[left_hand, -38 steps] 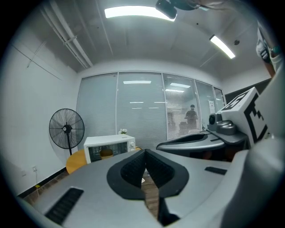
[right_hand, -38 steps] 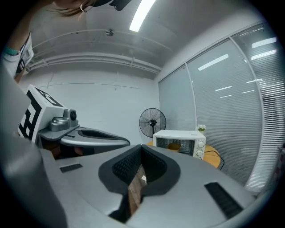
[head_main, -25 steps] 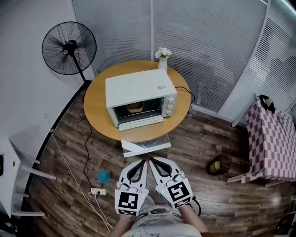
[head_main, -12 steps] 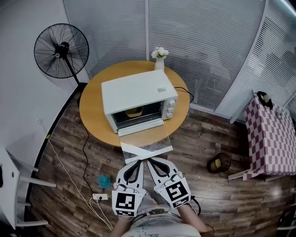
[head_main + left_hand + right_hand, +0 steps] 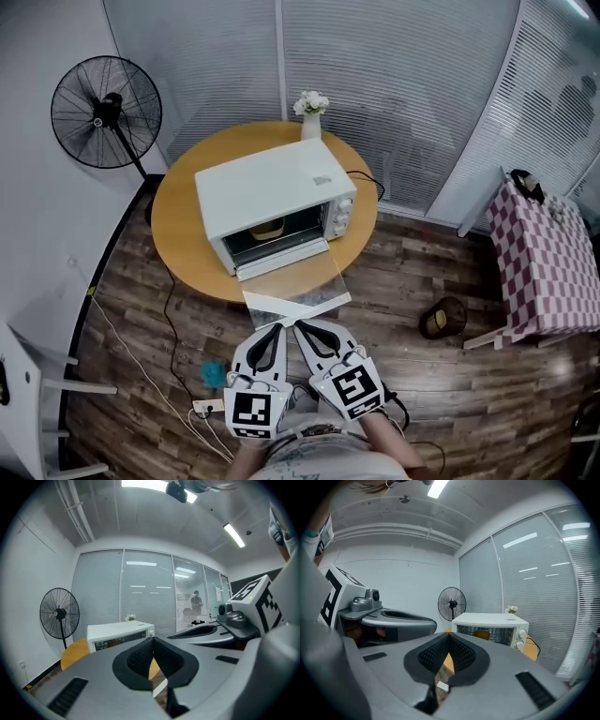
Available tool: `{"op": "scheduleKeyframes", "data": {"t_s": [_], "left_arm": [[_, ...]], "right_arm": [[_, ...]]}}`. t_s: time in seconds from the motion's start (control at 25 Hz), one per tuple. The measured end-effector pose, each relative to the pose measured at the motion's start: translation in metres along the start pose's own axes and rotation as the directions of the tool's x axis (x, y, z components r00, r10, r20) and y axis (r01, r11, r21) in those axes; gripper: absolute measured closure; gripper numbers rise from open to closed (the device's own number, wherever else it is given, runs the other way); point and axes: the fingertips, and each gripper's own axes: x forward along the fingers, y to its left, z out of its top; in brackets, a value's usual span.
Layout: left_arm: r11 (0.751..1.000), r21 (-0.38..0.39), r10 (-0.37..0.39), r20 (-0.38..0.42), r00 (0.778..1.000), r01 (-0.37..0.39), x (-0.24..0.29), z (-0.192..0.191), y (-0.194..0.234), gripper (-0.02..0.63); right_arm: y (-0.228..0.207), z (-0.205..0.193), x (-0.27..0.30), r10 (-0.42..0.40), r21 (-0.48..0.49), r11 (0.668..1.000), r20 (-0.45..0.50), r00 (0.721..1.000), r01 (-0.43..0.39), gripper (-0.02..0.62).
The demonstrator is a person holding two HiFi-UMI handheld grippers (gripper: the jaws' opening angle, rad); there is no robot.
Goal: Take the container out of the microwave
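A white microwave [image 5: 272, 199] stands on a round wooden table [image 5: 178, 225]; it also shows in the gripper views [image 5: 119, 634] [image 5: 490, 625]. Its glass door [image 5: 295, 286] is folded down toward me. Inside sits a yellowish container [image 5: 269, 228], which shows as an orange-yellow shape in the right gripper view [image 5: 482, 633]. My left gripper [image 5: 277, 327] and right gripper [image 5: 300, 327] hang side by side over the wood floor, short of the table. Both are shut and hold nothing, with their pads [image 5: 140, 656] [image 5: 461, 651] pressed together.
A standing fan [image 5: 94, 112] is at the table's far left. A vase of white flowers [image 5: 310, 117] stands behind the microwave. On the floor lie a power strip [image 5: 208, 406], a teal object [image 5: 212, 373] and a small basket [image 5: 442, 319]. A checkered table [image 5: 544, 262] is at the right.
The table and microwave have drawn closer to me and shifted slightly left in the head view. Both grippers stay shut, side by side, edging forward toward the open door.
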Motion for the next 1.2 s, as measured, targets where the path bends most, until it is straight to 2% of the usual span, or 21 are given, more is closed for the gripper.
{"op": "scheduleKeyframes", "data": {"t_s": [0.44,0.72,1.2], "left_arm": [[1.0,-0.002,0.012,-0.002,1.0,-0.012,0.021,0.003,0.017,0.592],[0.999,0.019,0.028,0.004,1.0,-0.028,0.057,0.019,0.028,0.594],[0.997,0.001,0.071,0.012,0.997,-0.071,0.118,0.038,0.055,0.592]], "right_arm": [[-0.017,0.003,0.026,0.023,-0.01,1.0,0.02,1.0,-0.023,0.603],[-0.048,0.018,0.05,0.046,-0.005,0.999,0.024,0.999,-0.046,0.603],[-0.098,0.038,0.097,0.101,-0.015,0.995,0.034,0.994,-0.101,0.603]]}}
